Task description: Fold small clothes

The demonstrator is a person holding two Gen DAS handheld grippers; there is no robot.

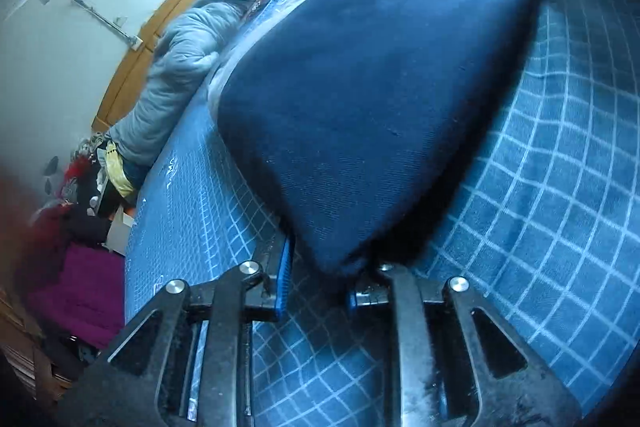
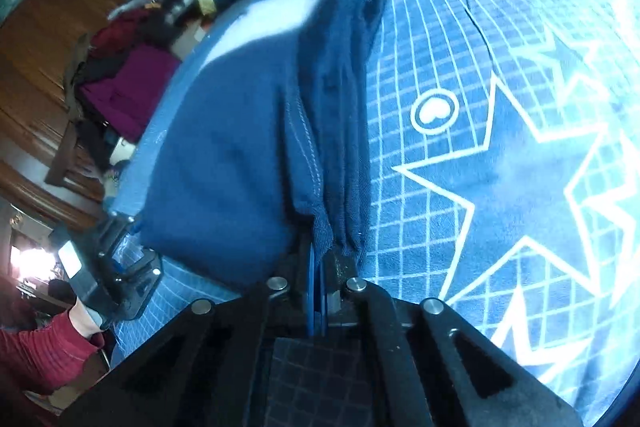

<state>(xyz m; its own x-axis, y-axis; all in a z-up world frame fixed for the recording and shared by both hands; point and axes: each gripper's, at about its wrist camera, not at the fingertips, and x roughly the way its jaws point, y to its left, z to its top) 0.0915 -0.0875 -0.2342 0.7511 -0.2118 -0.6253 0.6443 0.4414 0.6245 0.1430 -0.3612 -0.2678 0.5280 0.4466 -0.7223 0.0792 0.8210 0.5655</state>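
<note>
A navy blue garment (image 1: 372,99) hangs stretched above the blue grid-patterned mat (image 1: 560,187), casting a shadow on it. In the left wrist view its near corner drops between the fingers of my left gripper (image 1: 320,279), which pinches that corner. In the right wrist view my right gripper (image 2: 320,267) is shut on a bunched, stitched edge of the same garment (image 2: 224,167), its blue pads pressed together. The left gripper (image 2: 120,267) shows there at the lower left, at the garment's other corner, held by a hand in a red sleeve (image 2: 48,343).
The mat (image 2: 520,167) bears white stars and a grid. A grey quilt (image 1: 192,59) lies along its far side by a wooden headboard (image 1: 160,23). Piled clothes with a magenta piece (image 2: 128,91) and wooden furniture (image 2: 44,39) stand past the mat's edge.
</note>
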